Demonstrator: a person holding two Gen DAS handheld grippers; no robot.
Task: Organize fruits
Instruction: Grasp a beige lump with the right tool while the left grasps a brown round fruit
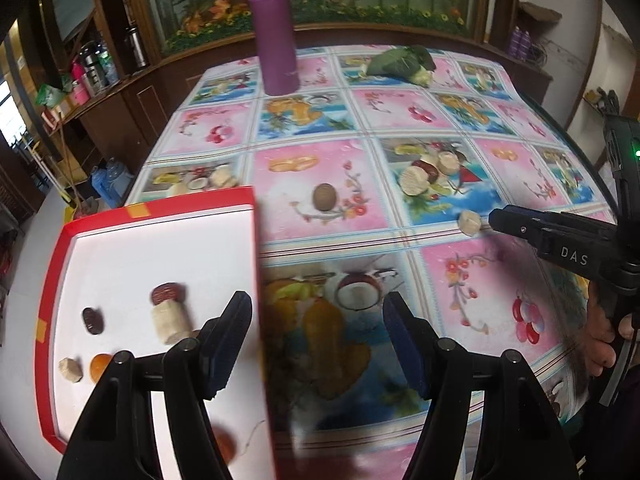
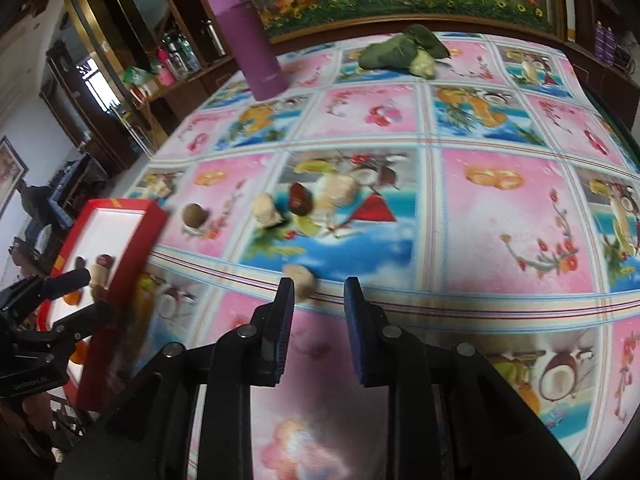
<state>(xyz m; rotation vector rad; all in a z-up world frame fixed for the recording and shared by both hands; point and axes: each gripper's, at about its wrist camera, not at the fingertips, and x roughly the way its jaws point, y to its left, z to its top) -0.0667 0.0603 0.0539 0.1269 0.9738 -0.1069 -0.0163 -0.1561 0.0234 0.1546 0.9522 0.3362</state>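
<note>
The small pale cut fruit chunk point(image 2: 301, 280) lies mid-table, just ahead of the right gripper point(image 2: 319, 292), whose fingers stand narrowly apart, empty. It looks light and firm; grip its flat sides.

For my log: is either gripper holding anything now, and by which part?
Nothing is held. Left gripper is open, empty; right gripper is open beside the small beige fruit chunk.
</note>
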